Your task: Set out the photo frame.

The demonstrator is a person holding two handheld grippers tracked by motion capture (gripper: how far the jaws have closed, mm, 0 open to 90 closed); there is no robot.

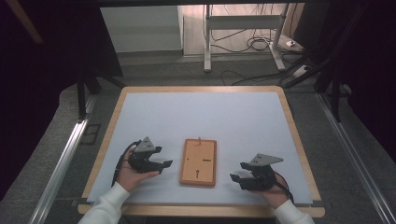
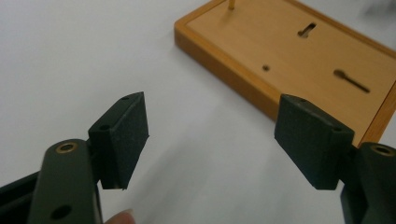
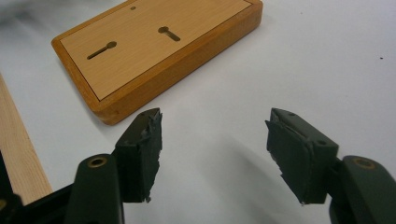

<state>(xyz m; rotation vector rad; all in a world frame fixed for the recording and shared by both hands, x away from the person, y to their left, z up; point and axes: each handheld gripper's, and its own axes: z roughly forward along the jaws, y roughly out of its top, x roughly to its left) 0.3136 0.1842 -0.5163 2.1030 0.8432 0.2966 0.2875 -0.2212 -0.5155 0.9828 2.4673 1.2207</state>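
Wood is the matter between the two hands: in the high view a flat wooden board (image 1: 198, 162) lies at lower centre of the frame on the white table (image 1: 201, 116), its long axis running from the bottom edge toward the top, with a small peg (image 1: 199, 138) standing at its far end. The left gripper (image 1: 164, 164) sits to the board's left, the right gripper (image 1: 236, 176) to its right, each pointing inward at a long side; the left looks slightly the nearer, and neither touches the wood. Nothing stands between either gripper and the board. In the left gripper view the gripper (image 2: 212, 140) has its jaws spread wide with nothing but bare table between them, and the board (image 2: 299, 60) fills the upper right, its long edge slanting just beyond the right-hand jaw, two keyhole slots (image 2: 351, 80) cut in its face. In the right gripper view the gripper (image 3: 215, 156) is likewise apart and empty, and the board (image 3: 159, 46) lies in the upper left, its near corner just above the left-hand jaw.
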